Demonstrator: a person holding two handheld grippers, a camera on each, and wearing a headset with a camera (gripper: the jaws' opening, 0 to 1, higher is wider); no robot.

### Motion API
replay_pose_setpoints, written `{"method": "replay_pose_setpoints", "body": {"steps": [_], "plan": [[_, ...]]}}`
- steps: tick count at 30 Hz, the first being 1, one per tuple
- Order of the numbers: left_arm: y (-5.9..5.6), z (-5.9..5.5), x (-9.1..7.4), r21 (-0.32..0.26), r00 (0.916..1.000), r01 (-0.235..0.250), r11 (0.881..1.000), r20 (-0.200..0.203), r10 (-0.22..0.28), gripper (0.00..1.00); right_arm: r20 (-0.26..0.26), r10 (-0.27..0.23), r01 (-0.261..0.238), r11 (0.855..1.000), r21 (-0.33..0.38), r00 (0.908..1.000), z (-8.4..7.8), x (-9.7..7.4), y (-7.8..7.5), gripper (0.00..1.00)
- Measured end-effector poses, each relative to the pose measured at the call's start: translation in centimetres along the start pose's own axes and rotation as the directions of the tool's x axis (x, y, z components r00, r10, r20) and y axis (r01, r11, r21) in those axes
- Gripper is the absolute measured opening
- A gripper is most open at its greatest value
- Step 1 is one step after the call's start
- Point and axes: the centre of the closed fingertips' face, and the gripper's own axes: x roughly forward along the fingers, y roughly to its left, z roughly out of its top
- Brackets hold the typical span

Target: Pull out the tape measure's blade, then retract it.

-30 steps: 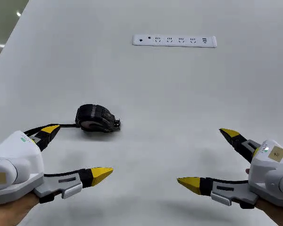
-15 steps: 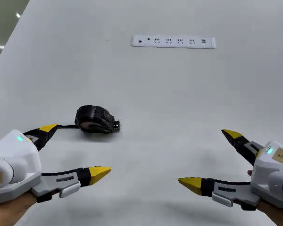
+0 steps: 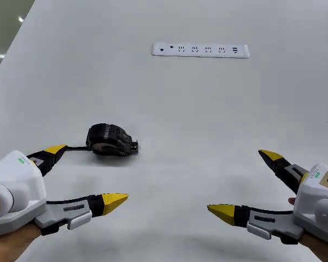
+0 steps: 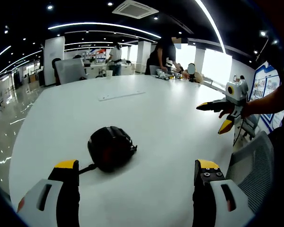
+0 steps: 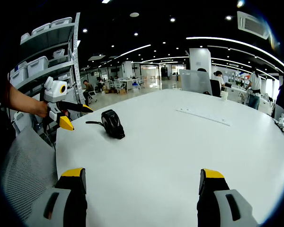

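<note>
Two grippers hung over the white counter (image 3: 208, 109), one in each hand. The left gripper (image 3: 86, 173) had its yellow-tipped jaws spread wide with nothing between them. The right gripper (image 3: 243, 182) was spread just as wide and also held nothing. One tape measure (image 3: 110, 140) lay on the counter, just ahead of the left gripper and well apart from the right one. It was a rounded black case with a dull reddish round patch on one face and the blade's end at its right edge. A thin black strap trailed left to the left gripper's farther jaw; whether they touched could not be told. One white power strip (image 3: 200, 50) lay flat at the far side.
</note>
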Motion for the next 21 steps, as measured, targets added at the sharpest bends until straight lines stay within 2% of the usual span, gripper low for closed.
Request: {"method": "replay_pose_setpoints", "body": {"steps": [8, 14, 16, 21], "plan": [[-0.20, 0.06, -0.06, -0.006, 0.9999, 0.017, 1.000, 0.002, -0.017, 0.94, 0.000, -0.004, 0.004, 1.000, 0.002, 1.0000, -0.02, -0.18, -0.13, 0.99], [-0.42, 0.12, -0.22, -0.019, 0.9995, 0.030, 0.999, 0.010, -0.029, 0.98, 0.002, -0.007, 0.007, 1.000, 0.005, 1.0000, -0.01, -0.27, -0.16, 0.99], [-0.79, 0.08, -0.25, -0.028, 0.9988, 0.049, 0.998, 0.004, -0.049, 0.98, 0.003, -0.008, 0.008, 1.000, 0.005, 1.0000, 0.01, -0.30, -0.20, 0.99], [-0.83, 0.11, -0.24, -0.018, 0.9987, 0.051, 0.999, -0.001, -0.051, 0.99, 0.002, -0.011, 0.011, 1.000, 0.004, 0.9999, 0.00, -0.34, -0.26, 0.99]]}}
